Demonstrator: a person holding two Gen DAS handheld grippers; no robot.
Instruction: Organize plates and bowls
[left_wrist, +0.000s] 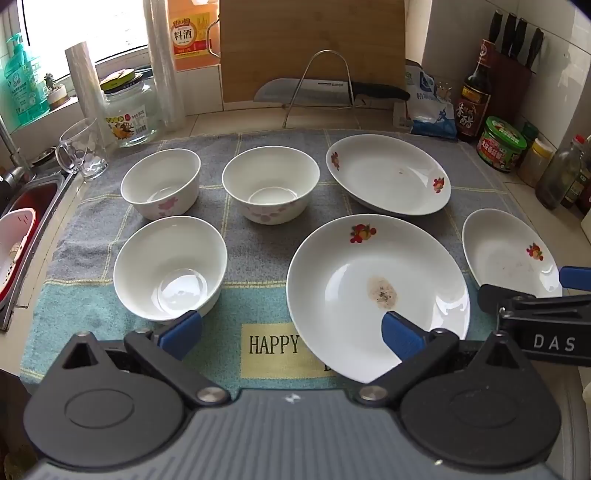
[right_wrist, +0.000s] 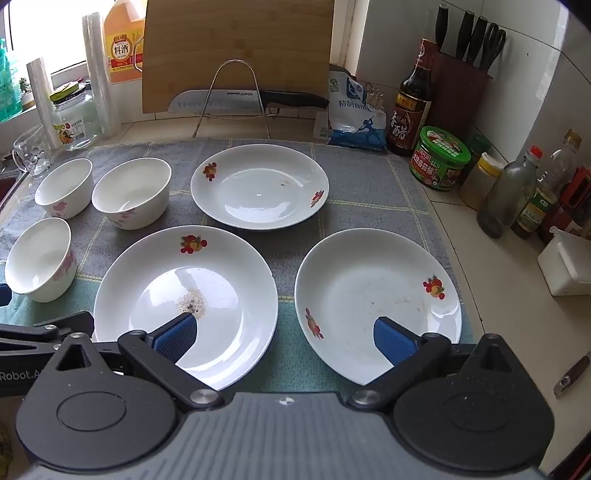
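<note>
left gripper (left_wrist: 291, 332): jaws spread wide, holding nothing. right gripper (right_wrist: 284, 334): jaws spread wide, holding nothing. three bowls (left_wrist: 170, 267) sit at 9 to 11 o'clock on the towel (left_wrist: 221, 306); three plates (right_wrist: 185, 304) lie at 12 to 3 o'clock, none touching.

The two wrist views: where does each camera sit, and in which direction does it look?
Left wrist: sits on the left gripper, faces the three bowls and near plate; its own open blue fingers show, plus the right gripper at the edge.
Right wrist: sits on the right gripper, faces three plates; its open fingers show.
Shared: grey towel, cutting board.
</note>
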